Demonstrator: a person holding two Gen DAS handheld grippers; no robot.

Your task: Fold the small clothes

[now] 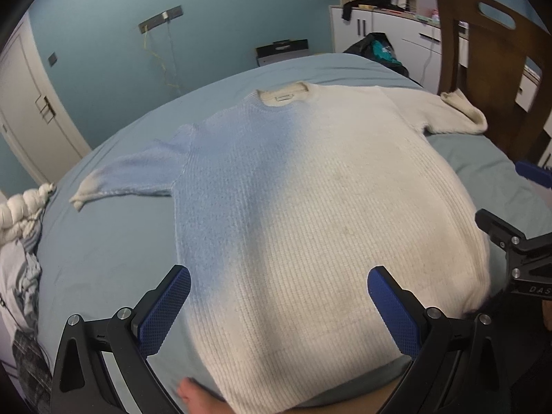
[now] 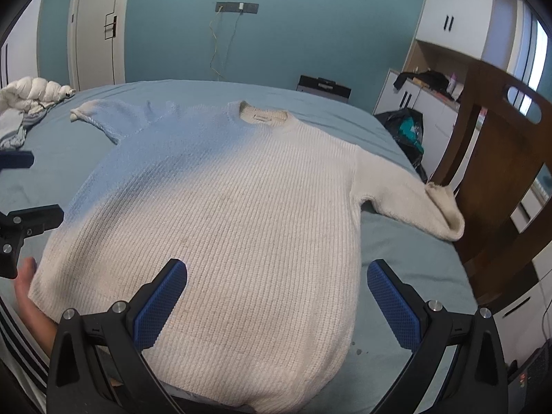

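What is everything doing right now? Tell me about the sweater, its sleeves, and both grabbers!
sweater: spread flat on the bed, front up, unfolded
left sleeve: stretched out sideways
right sleeve: stretched out, cuff at the bed's edge
left gripper: open, empty
right gripper: open, empty
chair: upright beside the bed

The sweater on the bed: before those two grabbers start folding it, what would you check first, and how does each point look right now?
1. Sweater lies flat, front up: ok.
2. Both sleeves spread out: left sleeve ok; right sleeve reaches the bed edge by the chair, cuff curled: not ok.
3. Left gripper open, holding nothing: ok.
4. Right gripper open, holding nothing: ok.
5. Bottom hem smooth: cannot tell, hidden below the fingers.
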